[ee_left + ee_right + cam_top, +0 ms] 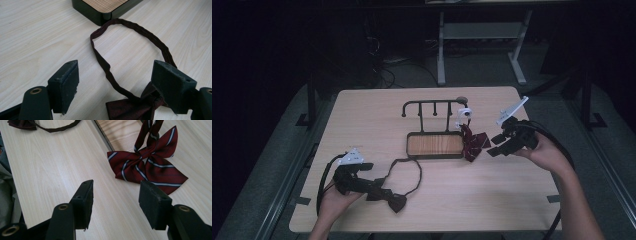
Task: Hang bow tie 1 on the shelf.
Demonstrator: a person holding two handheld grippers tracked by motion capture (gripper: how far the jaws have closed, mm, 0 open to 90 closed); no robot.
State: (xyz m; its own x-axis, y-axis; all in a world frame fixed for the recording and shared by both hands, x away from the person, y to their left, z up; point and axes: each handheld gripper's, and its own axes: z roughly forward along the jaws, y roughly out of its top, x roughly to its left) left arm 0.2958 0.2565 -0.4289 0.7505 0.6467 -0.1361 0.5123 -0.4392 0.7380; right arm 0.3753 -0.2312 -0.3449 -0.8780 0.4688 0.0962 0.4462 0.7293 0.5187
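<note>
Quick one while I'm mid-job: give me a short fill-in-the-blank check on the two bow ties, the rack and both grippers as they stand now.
1. The striped bow tie hangs by its band from the ____ end of the hook rack in the high view.
2. The left gripper has its jaws ____ over the plain dark bow tie.
3. The plain dark bow tie's neck band forms a ____ on the table.
4. The right gripper holds ____.

Missing words: right; open; loop; nothing

Both claws [372,185] [494,145] open, well apart

A dim lab: bare worktable [362,107], floor cables [384,75], metal desk frame [482,35].
</note>
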